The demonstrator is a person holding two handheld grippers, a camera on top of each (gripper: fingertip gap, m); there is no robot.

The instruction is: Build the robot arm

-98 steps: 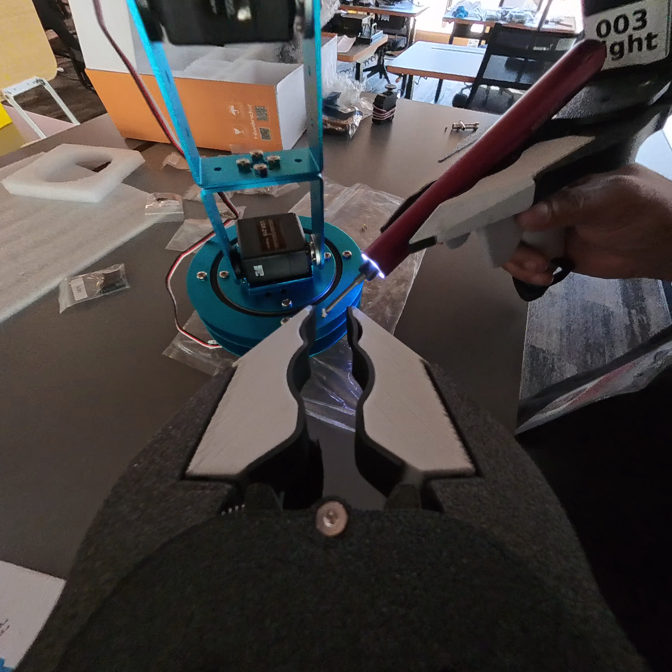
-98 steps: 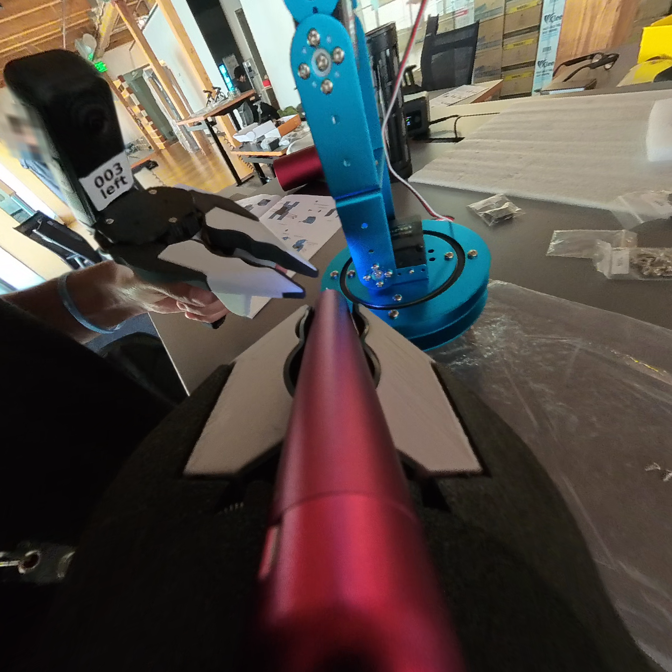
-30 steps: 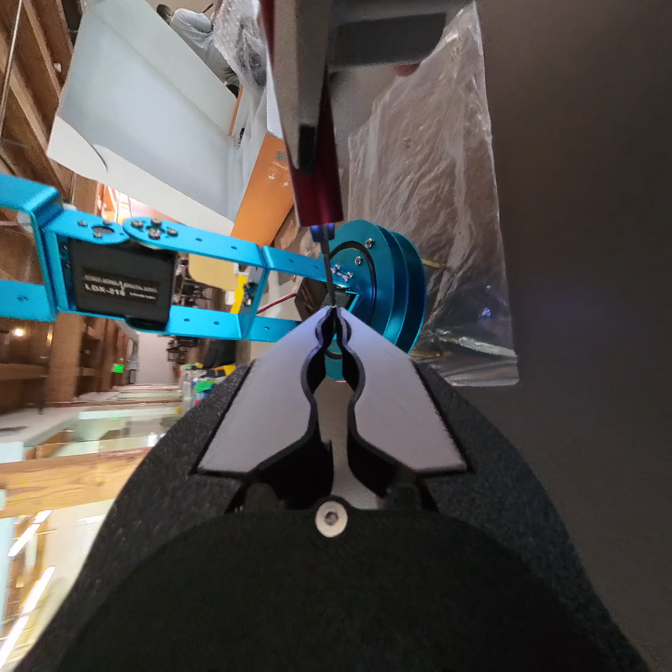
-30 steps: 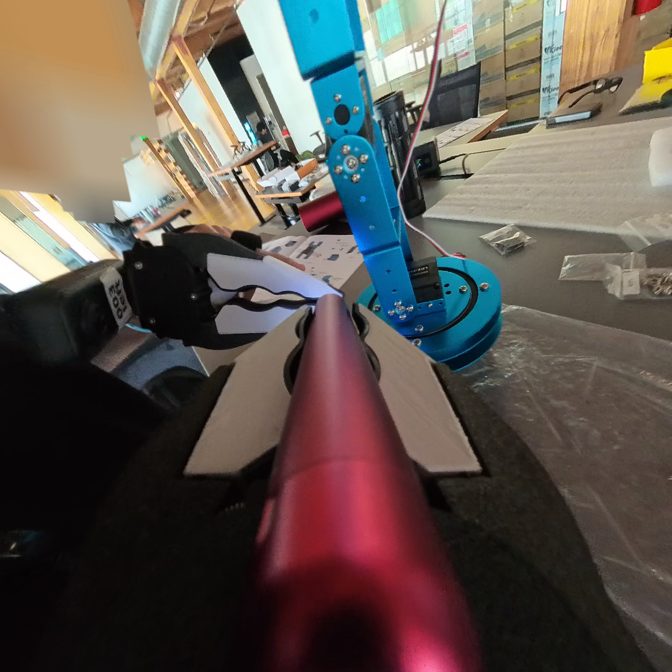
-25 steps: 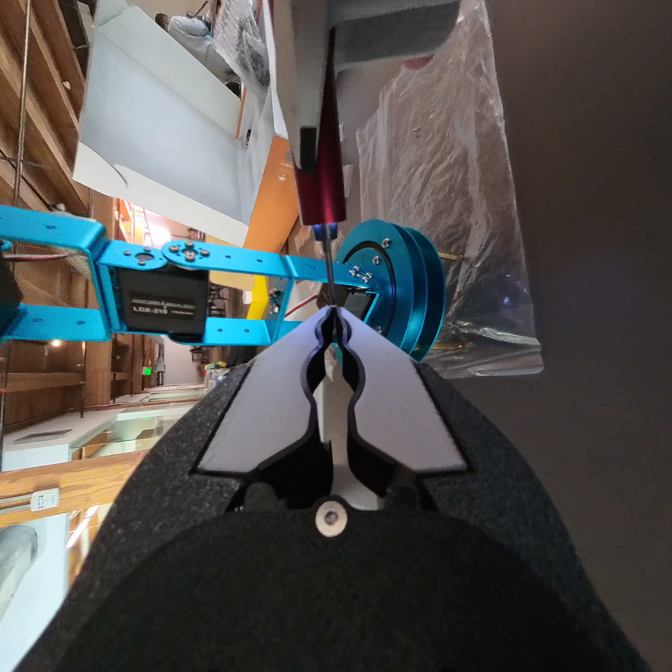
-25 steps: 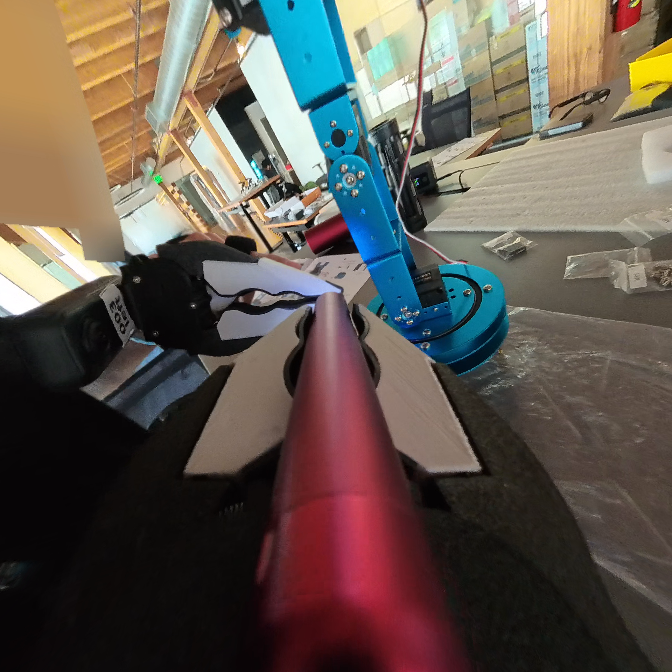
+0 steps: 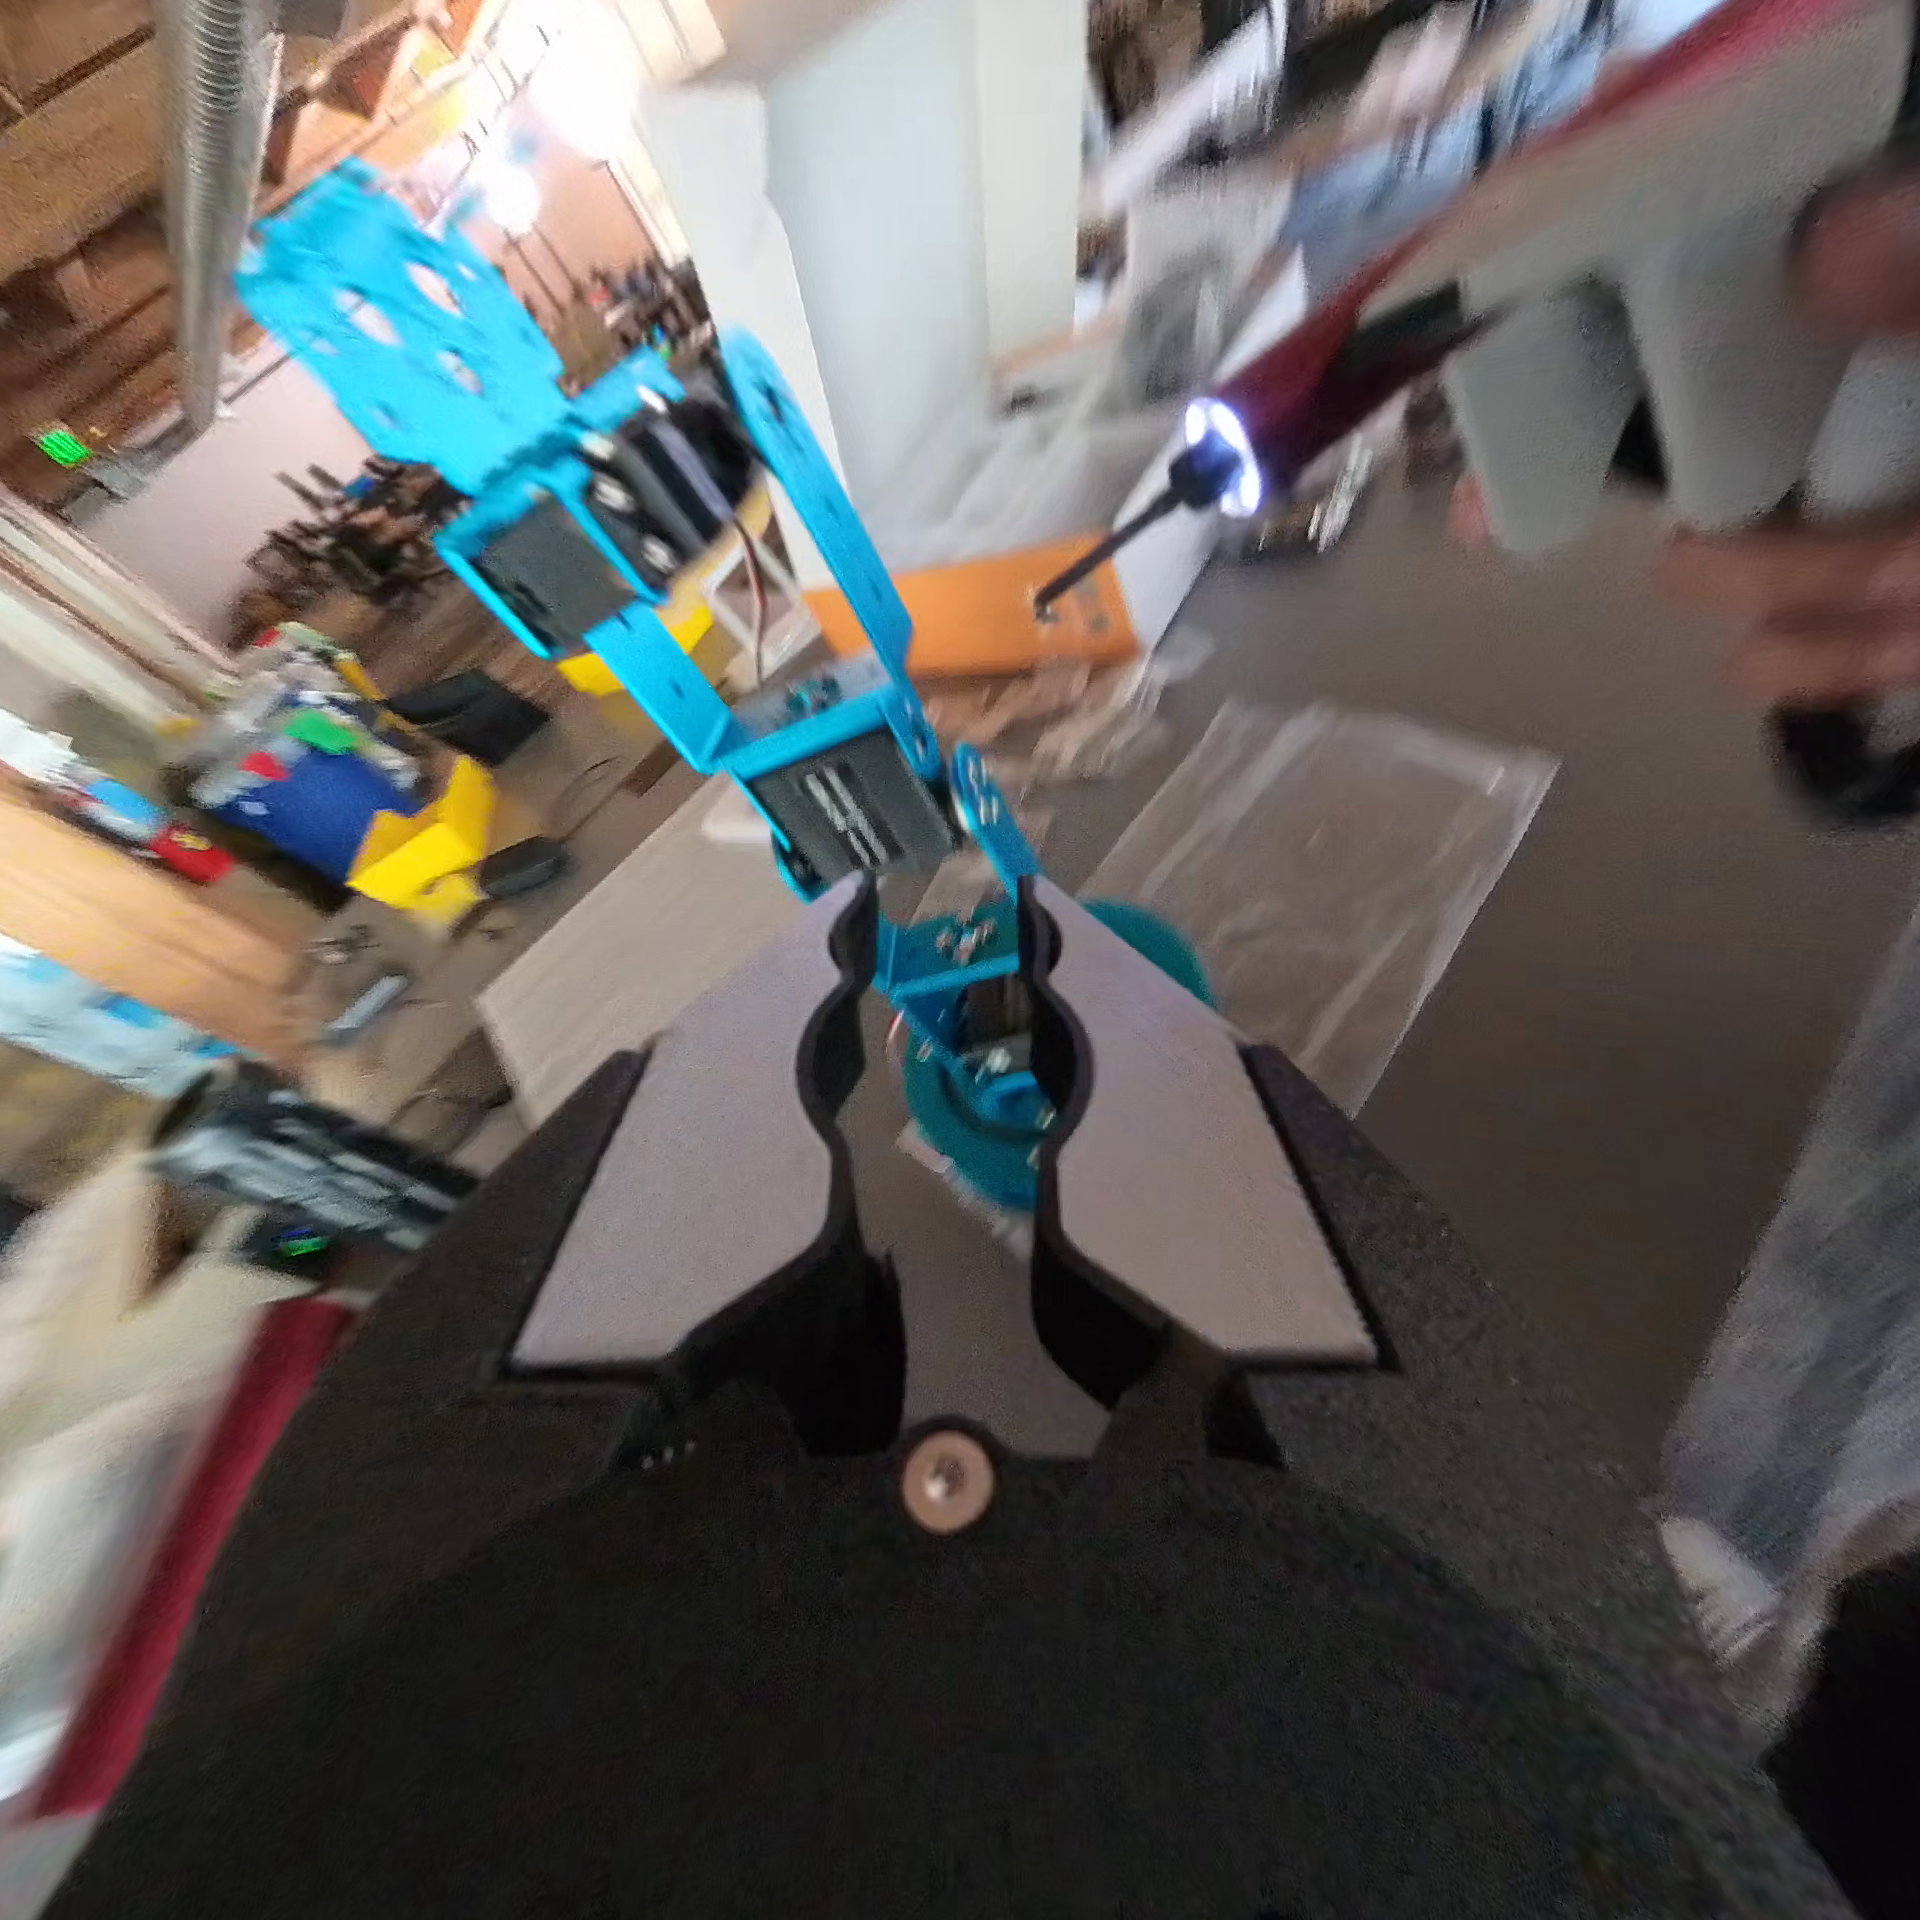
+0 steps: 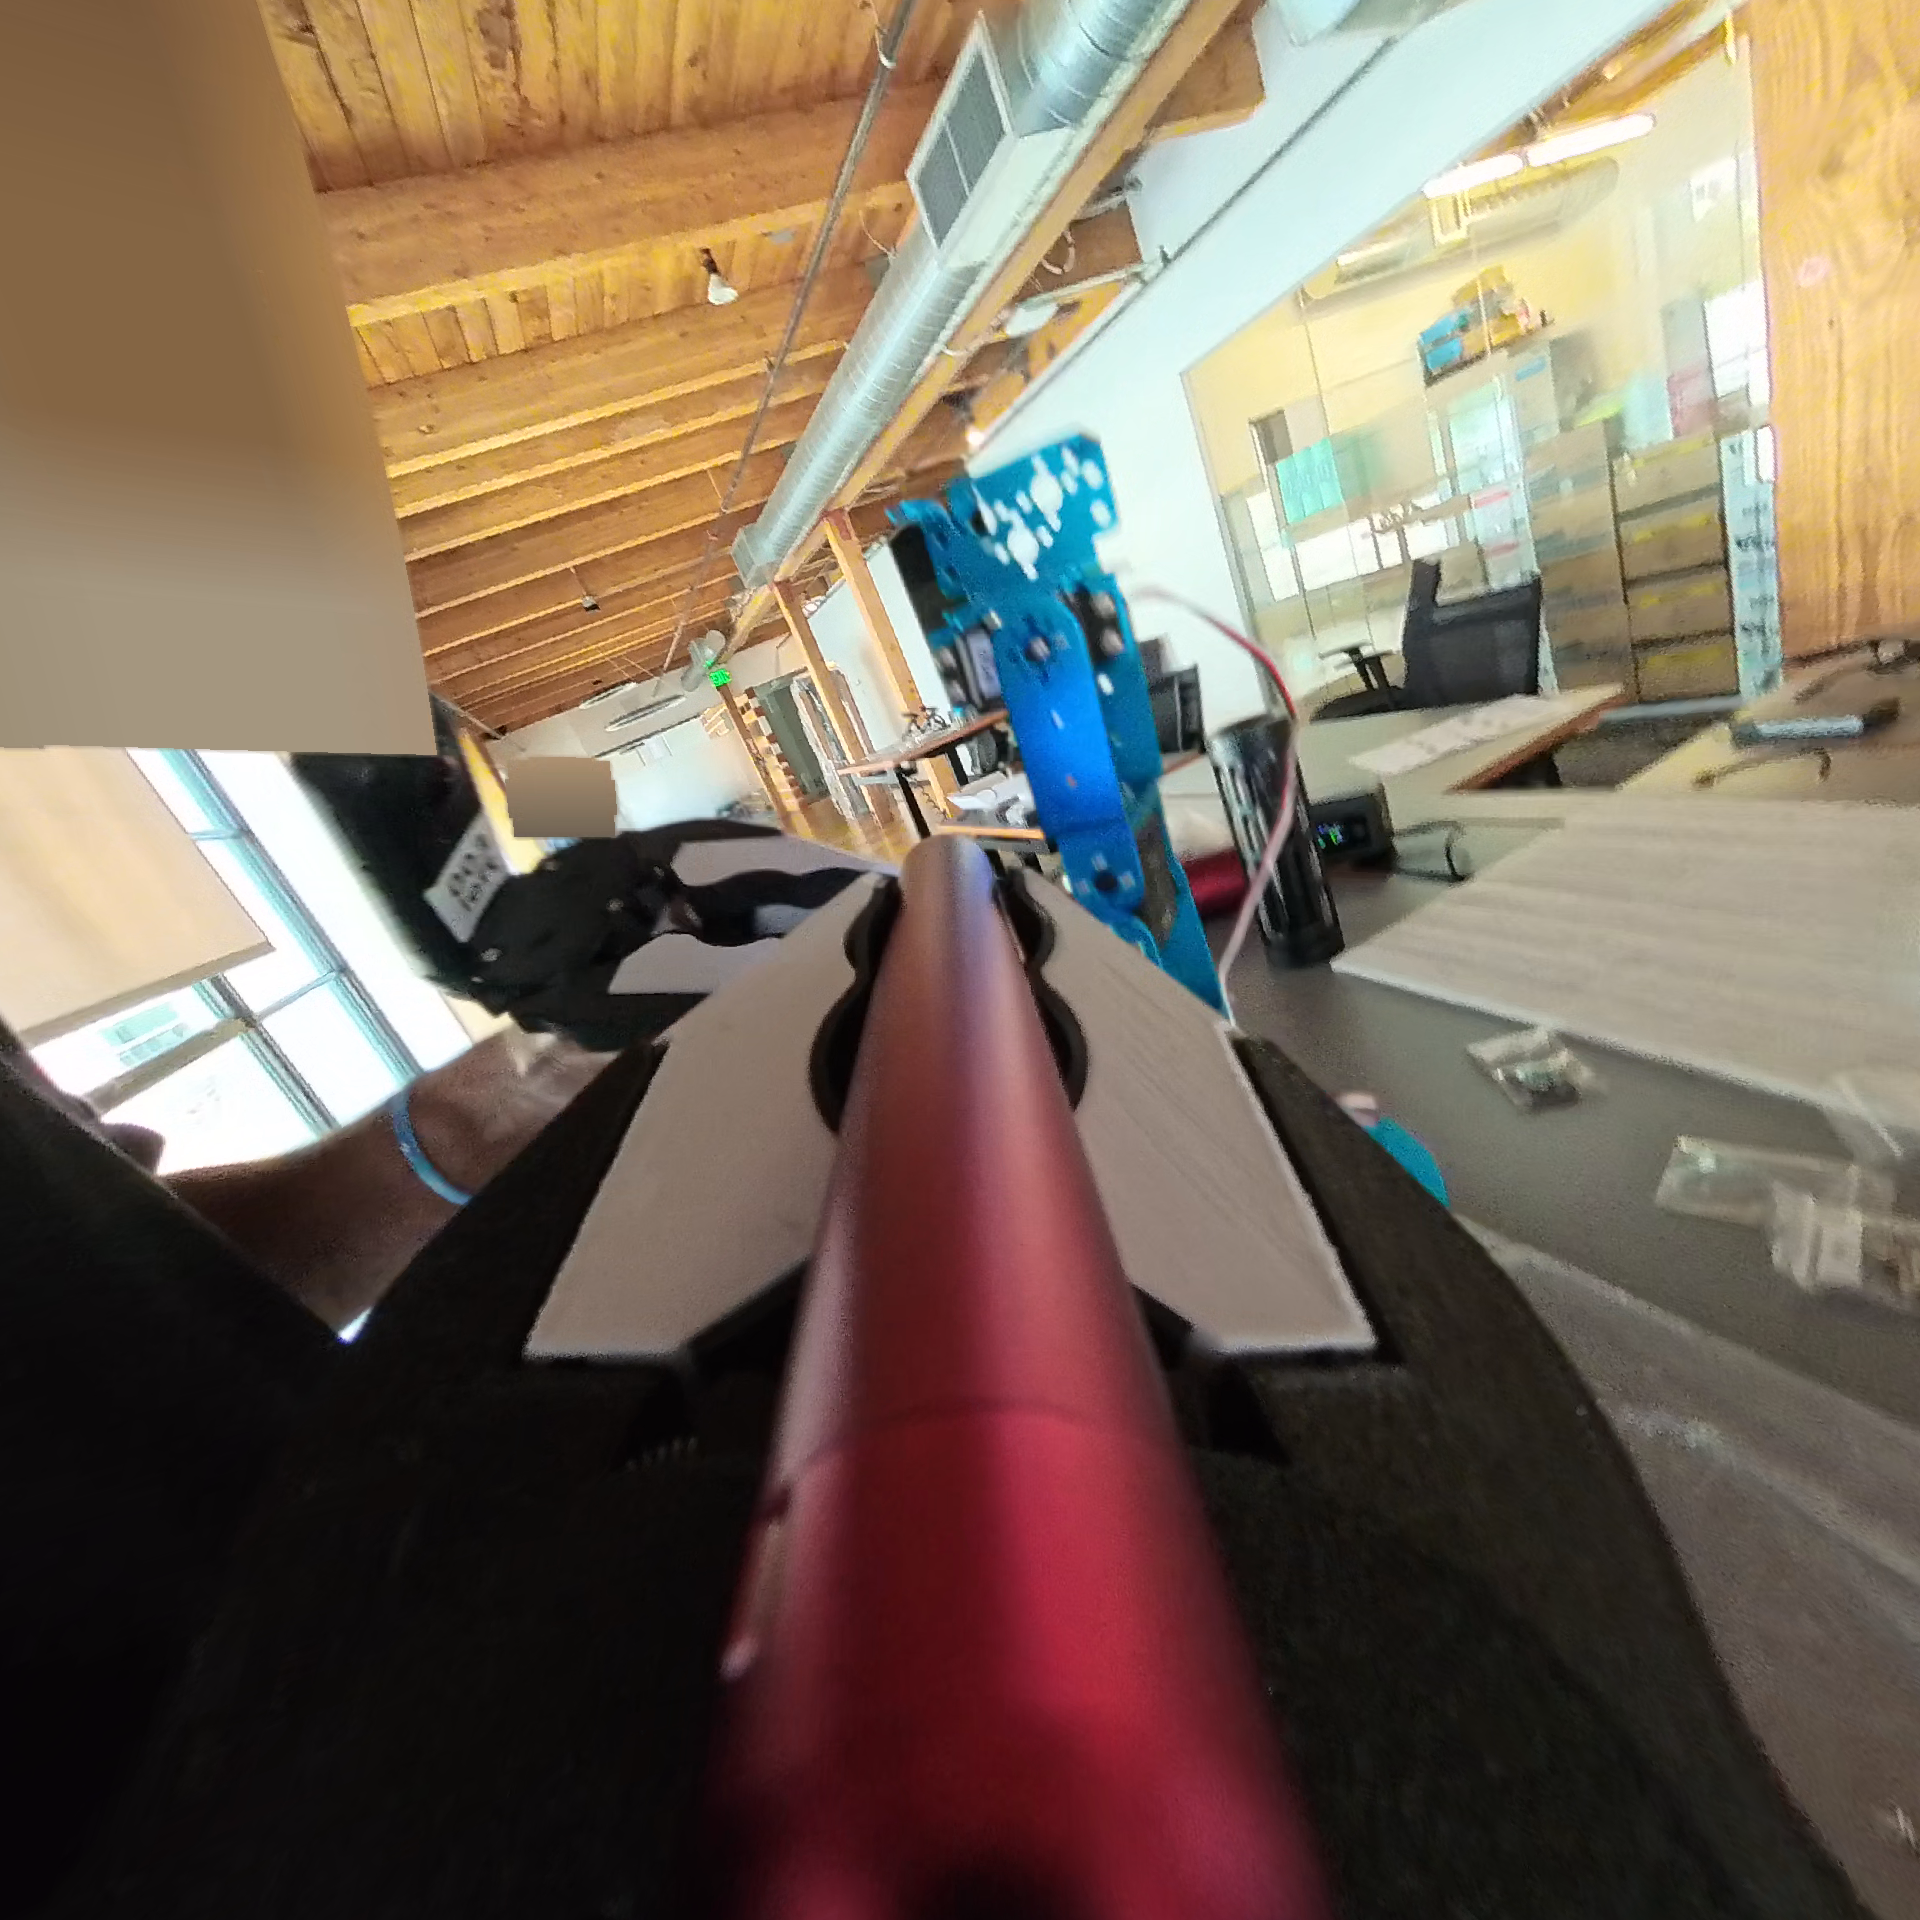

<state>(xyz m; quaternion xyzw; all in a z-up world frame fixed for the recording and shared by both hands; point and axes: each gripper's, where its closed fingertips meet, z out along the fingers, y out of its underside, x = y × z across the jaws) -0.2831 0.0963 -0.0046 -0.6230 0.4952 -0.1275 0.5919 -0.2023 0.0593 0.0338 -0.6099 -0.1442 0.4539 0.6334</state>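
The left tongs (image 7: pixel 940 904) stand apart with a narrow gap and nothing between them, raised above the dark counter (image 7: pixel 1558 935). Seen through that gap is the blue robot arm kit (image 7: pixel 831 727) — its round blue base (image 7: pixel 977 1101) sits on the counter just beyond the fingertips, and its bracketed column with black servos leans up and away to the left. The view is blurred by motion.

The right tongs (image 8: pixel 951 883) are closed around a red electric screwdriver (image 8: pixel 966 1299) that runs forward along the fingers. In the left wrist view the screwdriver (image 7: pixel 1320 395) is up to the right of the blue arm, well apart from it, its tip ring lit white and a thin dark bit (image 7: pixel 1101 556) pointing down-left into open air.

A clear plastic bag (image 7: pixel 1309 883) lies flat on the counter right of the base. Behind the arm are an orange and white box (image 7: pixel 966 623) and — seen from the right wrist — a black cylinder (image 8: pixel 1283 831) just right of the column, with small packets of parts (image 8: pixel 1527 1070) farther right.
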